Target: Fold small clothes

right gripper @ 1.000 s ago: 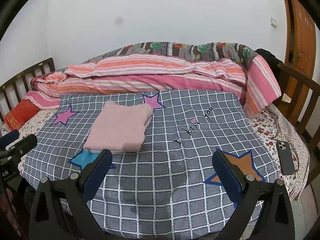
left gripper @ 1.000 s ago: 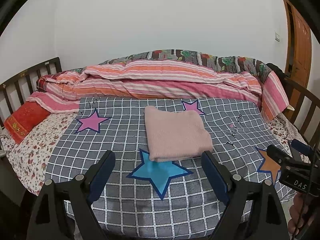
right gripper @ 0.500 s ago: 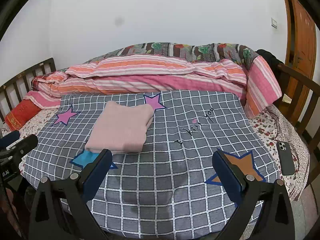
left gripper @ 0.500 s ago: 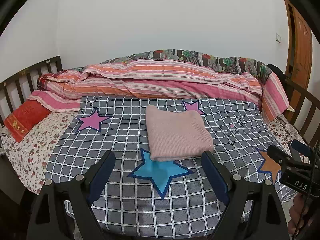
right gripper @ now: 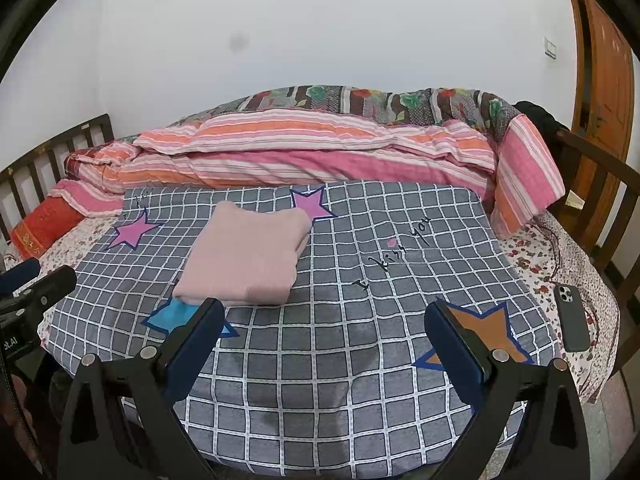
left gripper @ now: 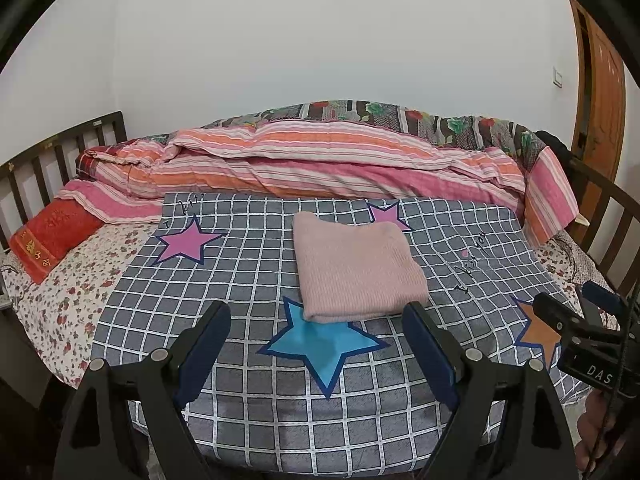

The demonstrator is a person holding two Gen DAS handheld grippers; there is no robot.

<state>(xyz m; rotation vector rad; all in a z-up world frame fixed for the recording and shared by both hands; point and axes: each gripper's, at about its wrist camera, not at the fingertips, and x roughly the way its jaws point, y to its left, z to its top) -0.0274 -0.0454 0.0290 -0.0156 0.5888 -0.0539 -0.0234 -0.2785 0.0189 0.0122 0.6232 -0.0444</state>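
Left wrist view, left to right: one red embroidered pillow (left gripper: 54, 238) at the left edge of the bed, well left of the grey white-checked blanket (left gripper: 248, 280). On that blanket, one folded pink knit garment (left gripper: 356, 266), lying flat near the middle. Stars counted here: four. Two purple stars, one (left gripper: 186, 242) left of the garment, one (left gripper: 386, 216) partly under its far right corner; one blue star (left gripper: 324, 344) with its top point tucked under the garment's near edge; one orange star (left gripper: 538, 332) at the blanket's right side, partly hidden. One striped pink-and-orange quilt (left gripper: 320, 160) bunched along the blanket's far edge.

Left gripper (left gripper: 316, 344): two blue-padded fingers spread wide, nothing between them, hovering over the blanket's near edge, apart from the garment.

Right wrist view, left to right: same garment (right gripper: 246, 258) left of the blanket's centre (right gripper: 320, 360), covering part of the blue star (right gripper: 176, 314). Black script "I kiss you" (right gripper: 394, 254) right of the garment. One dark smartphone (right gripper: 572, 318) on the flowered sheet (right gripper: 532, 268), just off the blanket's right edge. One wooden door (right gripper: 604, 80) beyond.

Right gripper (right gripper: 324, 342): two fingers spread wide, holding nothing, over the blanket's near part; its right finger overlaps the orange star (right gripper: 486, 330).
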